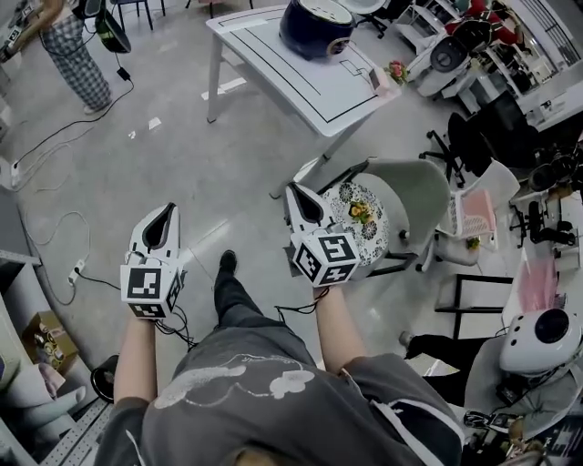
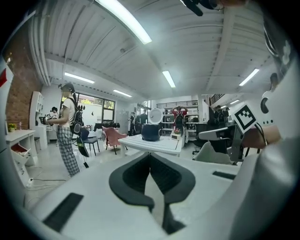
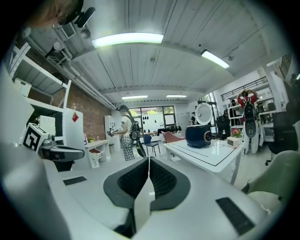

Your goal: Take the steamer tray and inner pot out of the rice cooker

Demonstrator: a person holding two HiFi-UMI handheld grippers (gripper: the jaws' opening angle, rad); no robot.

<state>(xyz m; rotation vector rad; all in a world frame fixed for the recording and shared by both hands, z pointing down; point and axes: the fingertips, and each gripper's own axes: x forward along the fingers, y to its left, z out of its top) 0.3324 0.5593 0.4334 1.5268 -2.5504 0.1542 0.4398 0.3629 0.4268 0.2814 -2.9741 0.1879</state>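
A dark blue rice cooker stands with its lid down on a white table far ahead of me. It shows small in the left gripper view and the right gripper view. The steamer tray and inner pot are not visible. My left gripper is shut and empty, held in the air well short of the table. My right gripper is also shut and empty, above a chair. The jaws meet in both gripper views.
A chair with a floral cushion sits just under my right gripper. A person in checked trousers stands at the far left. Cables trail over the floor. Office chairs and cluttered shelving line the right side.
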